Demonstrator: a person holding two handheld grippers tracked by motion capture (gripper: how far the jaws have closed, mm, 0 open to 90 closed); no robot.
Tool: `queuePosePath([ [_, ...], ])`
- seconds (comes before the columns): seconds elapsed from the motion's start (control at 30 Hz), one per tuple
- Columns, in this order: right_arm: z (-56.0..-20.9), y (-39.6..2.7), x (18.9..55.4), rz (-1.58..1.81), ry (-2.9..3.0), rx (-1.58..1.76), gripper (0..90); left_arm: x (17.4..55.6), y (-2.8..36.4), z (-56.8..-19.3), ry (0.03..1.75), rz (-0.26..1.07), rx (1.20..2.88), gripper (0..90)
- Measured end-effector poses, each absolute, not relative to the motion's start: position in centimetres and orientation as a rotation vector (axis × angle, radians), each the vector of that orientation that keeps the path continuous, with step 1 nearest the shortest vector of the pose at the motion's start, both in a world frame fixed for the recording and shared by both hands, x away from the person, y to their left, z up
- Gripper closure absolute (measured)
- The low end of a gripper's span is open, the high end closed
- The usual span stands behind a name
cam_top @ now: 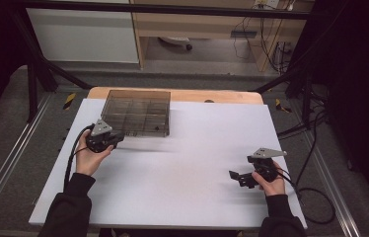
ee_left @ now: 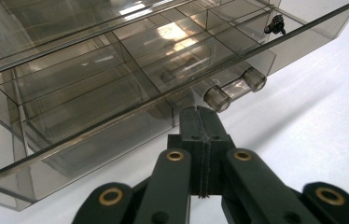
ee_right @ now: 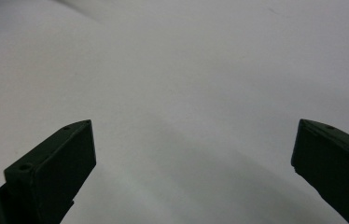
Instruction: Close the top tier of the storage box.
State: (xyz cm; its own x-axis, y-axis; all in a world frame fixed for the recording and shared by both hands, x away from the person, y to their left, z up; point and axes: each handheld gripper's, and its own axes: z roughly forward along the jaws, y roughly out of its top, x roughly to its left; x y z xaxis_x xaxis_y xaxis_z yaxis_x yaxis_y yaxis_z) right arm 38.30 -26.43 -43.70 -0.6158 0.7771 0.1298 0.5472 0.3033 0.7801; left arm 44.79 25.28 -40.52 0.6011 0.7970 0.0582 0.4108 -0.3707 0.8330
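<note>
- Jaws of the left gripper (ee_left: 199, 116) are pressed flat together with nothing between them, their tips just short of the drawer handle (ee_left: 234, 88), a clear bar on two round stubs at about one o'clock from the tips.
- From above, that left gripper (cam_top: 116, 138) sits at the near-left corner of the smoky clear organizer box (cam_top: 136, 112), held by the person's left hand (cam_top: 91, 158).
- Inside the box, clear dividers mark off several compartments; a small dark item (ee_left: 275, 24) lies at the far right end, too small to identify.
- Drawer front looks nearly flush with the case, perhaps drawn out a trace, so I judge the opening as hardly begun: the handle is not gripped, and the jaws would first have to part, close around the bar, then pull toward six o'clock.
- Right gripper (cam_top: 237, 176) rests well apart at about four o'clock from the box, jaws spread wide and empty over the bare white table mat (cam_top: 182, 187).
- Box stands at the mat's far edge, around eleven o'clock from the table's middle.
</note>
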Motion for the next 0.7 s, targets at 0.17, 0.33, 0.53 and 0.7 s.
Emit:
queuePosePath([
  [0.17, -43.7, -26.42, 38.3, 1.21, 2.301, 1.205, 0.7, 44.92, 25.27, -40.52, 0.957, 0.594, 1.993, 90.0],
  [0.33, -43.69, -26.44, 38.31, 1.211, 2.301, 1.202, 0.7, 45.04, 25.26, -40.49, 0.957, 0.596, 1.991, 90.0],
  [0.53, -43.67, -26.45, 38.29, 1.211, 2.3, 1.205, 0.7, 45.19, 25.26, -40.56, 0.956, 0.598, 1.99, 90.0],
  [0.7, -43.67, -26.44, 38.28, 1.211, 2.299, 1.206, 0.7, 45.3, 25.25, -40.6, 0.956, 0.605, 1.988, 90.0],
])
